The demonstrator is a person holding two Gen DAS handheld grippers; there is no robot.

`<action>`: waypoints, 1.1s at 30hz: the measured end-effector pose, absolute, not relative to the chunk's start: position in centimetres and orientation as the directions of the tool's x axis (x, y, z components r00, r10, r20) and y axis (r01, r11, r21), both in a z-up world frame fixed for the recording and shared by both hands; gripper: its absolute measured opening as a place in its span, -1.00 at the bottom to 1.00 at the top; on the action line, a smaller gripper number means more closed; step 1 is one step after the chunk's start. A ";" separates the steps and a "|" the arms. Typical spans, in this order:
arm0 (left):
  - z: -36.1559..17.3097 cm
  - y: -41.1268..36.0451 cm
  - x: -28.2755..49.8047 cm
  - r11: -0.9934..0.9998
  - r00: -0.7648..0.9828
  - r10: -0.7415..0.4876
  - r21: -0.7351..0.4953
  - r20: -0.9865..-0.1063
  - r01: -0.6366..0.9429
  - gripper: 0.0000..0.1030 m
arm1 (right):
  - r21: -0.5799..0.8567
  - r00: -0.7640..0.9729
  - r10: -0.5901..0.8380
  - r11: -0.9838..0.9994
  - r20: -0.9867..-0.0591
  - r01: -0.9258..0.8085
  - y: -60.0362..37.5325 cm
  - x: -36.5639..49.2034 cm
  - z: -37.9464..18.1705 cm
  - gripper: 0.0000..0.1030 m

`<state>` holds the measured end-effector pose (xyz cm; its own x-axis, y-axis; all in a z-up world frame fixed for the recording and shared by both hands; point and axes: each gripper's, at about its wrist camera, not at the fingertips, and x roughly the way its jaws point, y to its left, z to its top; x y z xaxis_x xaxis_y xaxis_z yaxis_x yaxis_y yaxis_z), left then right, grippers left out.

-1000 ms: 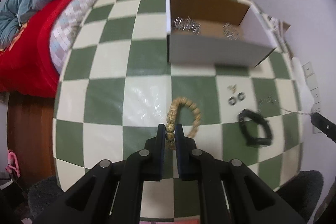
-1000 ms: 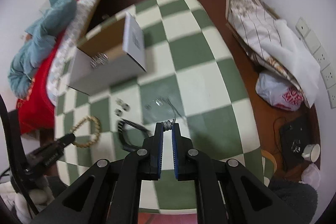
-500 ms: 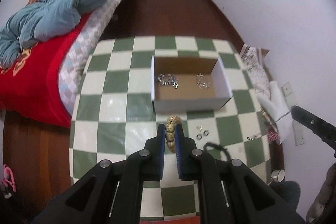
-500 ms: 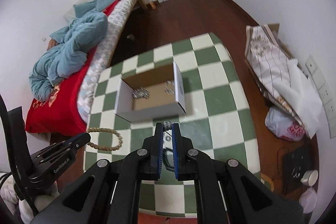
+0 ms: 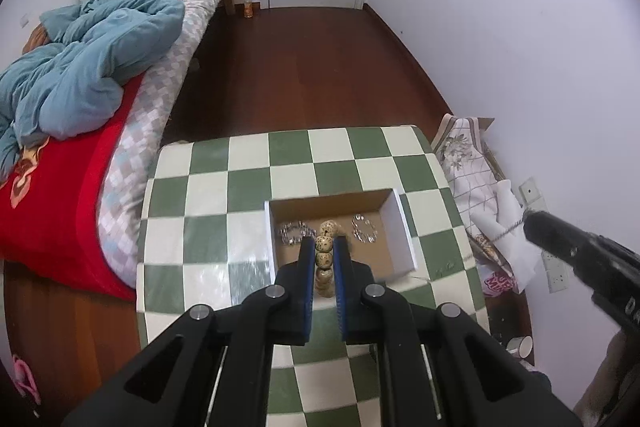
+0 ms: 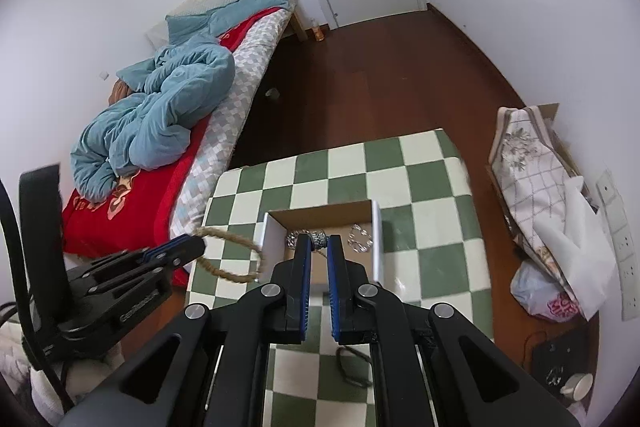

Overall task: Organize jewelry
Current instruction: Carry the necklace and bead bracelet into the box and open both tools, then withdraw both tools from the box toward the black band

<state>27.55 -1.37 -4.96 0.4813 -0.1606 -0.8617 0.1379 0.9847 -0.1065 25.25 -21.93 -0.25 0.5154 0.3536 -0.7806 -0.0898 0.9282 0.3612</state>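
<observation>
My left gripper (image 5: 323, 245) is shut on a tan beaded bracelet (image 5: 325, 255), held high above the checkered table (image 5: 208, 235), in line with the open cardboard box (image 5: 394, 239). The bracelet hangs as a loop in the right wrist view (image 6: 236, 259). My right gripper (image 6: 319, 242) is shut on a thin silver chain (image 6: 318, 238), also high above the box (image 6: 274, 239). The chain trails from its tip in the left wrist view (image 5: 508, 229). Silver jewelry pieces (image 5: 364, 229) lie inside the box. A black bracelet (image 6: 352, 367) lies on the table below my right gripper.
A bed (image 5: 80, 155) with a red cover and blue quilt stands left of the table. A folded cloth, white bags and wall sockets (image 6: 560, 227) are at the right wall. Dark wood floor (image 5: 312, 67) and a white door lie beyond.
Both grippers have risen far above the table with their jewelry, so the table and box look much smaller. The box now lies directly ahead of both grippers.
</observation>
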 end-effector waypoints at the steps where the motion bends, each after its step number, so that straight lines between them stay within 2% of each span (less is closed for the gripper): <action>1: -5.4 -1.4 28.4 0.984 0.468 -0.164 -0.110 -0.868 0.141 -0.88 | 0.360 0.508 0.355 0.928 -0.785 -0.092 -21.5 26.0 -0.5 -0.84; 7: -9.3 -1.6 31.9 0.981 0.381 -0.172 -0.121 -0.909 0.152 -0.88 | 0.355 0.458 0.357 0.930 -0.814 -0.094 -19.6 29.0 -3.4 -0.84; 20: -16.5 -0.8 35.7 0.961 0.168 -0.273 -0.262 -0.947 0.087 -0.85 | 0.372 0.258 0.365 0.928 -0.894 -0.026 -18.1 34.4 -13.7 -0.83; 22: -16.2 -0.7 35.9 0.967 0.196 -0.254 -0.242 -0.947 0.084 -0.71 | 0.376 0.235 0.369 0.927 -0.899 -0.016 -18.0 34.9 -14.6 -0.82; 24: -15.6 -0.5 36.1 0.982 0.236 -0.188 -0.178 -0.953 0.063 0.02 | 0.373 0.204 0.365 0.928 -0.908 0.002 -18.0 35.5 -15.5 -0.77; 25: -15.3 -0.2 36.2 0.986 0.258 -0.167 -0.160 -0.952 0.045 0.75 | 0.363 0.202 0.354 0.932 -0.913 0.011 -18.0 35.6 -15.6 -0.67; 26: -14.9 0.2 36.2 0.991 0.286 -0.135 -0.133 -0.949 0.026 0.99 | 0.338 0.204 0.328 0.941 -0.922 0.013 -18.1 35.7 -15.8 -0.30; 27: -14.3 0.7 36.1 0.994 0.319 -0.104 -0.108 -0.942 0.004 0.99 | 0.312 0.208 0.302 0.950 -0.930 0.014 -18.1 35.7 -15.7 0.17; 29: -13.8 1.3 35.8 0.999 0.362 -0.036 -0.045 -0.931 -0.016 0.99 | 0.252 0.203 0.246 0.968 -0.948 0.004 -18.0 35.6 -15.9 0.68; 32: -13.7 2.0 35.2 0.998 0.387 0.051 0.039 -0.920 -0.039 0.99 | 0.132 0.204 0.135 0.991 -0.970 -0.027 -17.4 35.1 -16.3 0.75; 33: -13.7 2.2 34.8 0.997 0.400 0.076 0.062 -0.913 -0.047 0.99 | 0.109 0.202 0.113 0.993 -0.973 -0.033 -17.3 34.9 -16.4 0.84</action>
<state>34.83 2.16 -13.67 0.4004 0.0759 -0.9132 -0.0467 0.9970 0.0624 34.91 -17.29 -16.45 0.2025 0.1134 -0.9727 -0.0330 0.9935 0.1090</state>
